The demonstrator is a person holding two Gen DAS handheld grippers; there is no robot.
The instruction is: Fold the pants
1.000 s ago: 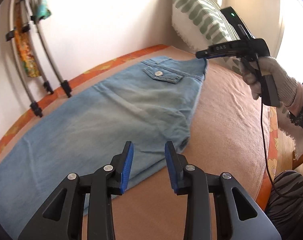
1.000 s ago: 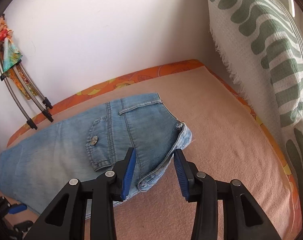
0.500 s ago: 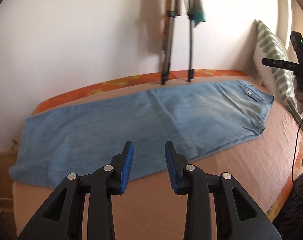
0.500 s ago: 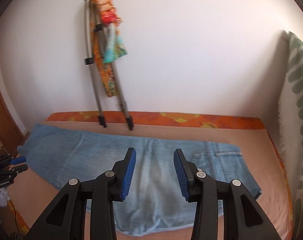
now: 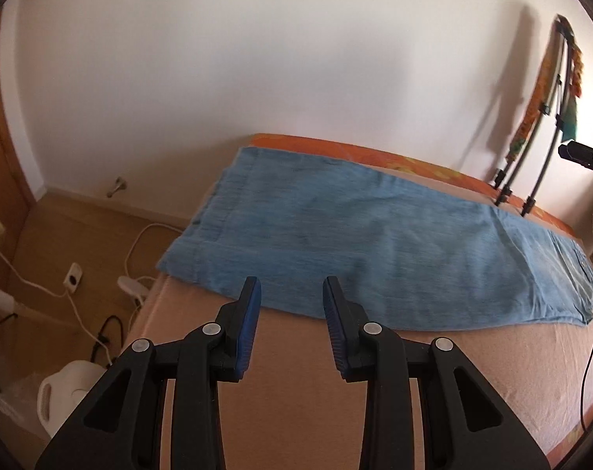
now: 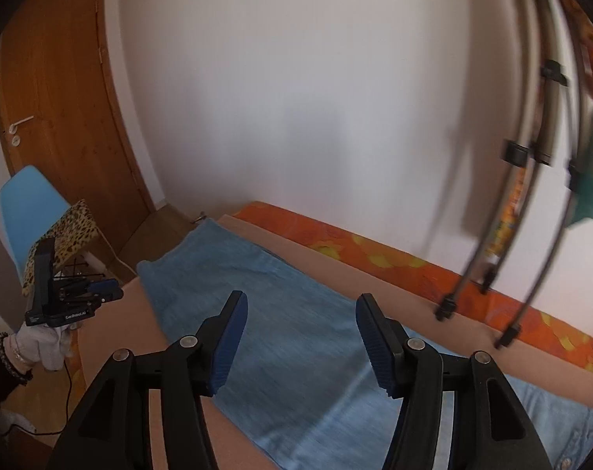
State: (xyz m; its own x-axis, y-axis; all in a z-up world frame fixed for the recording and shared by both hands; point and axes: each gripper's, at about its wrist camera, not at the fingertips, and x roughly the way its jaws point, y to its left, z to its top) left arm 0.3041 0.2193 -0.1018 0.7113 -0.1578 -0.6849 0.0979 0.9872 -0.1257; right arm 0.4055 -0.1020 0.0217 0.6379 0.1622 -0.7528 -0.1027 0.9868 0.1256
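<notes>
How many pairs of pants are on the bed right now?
1. A single pair of light blue jeans lies flat along the wall side of the bed, leg hems toward the foot end. Nothing shows whether another garment lies beyond the frame.

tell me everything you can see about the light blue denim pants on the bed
The light blue denim pants lie flat and stretched lengthwise on the peach bed cover, apparently folded leg over leg. The hem end reaches the bed's foot edge; a back pocket shows at the waist end. Fabric looks faded and slightly creased. Neither gripper touches them.
</notes>
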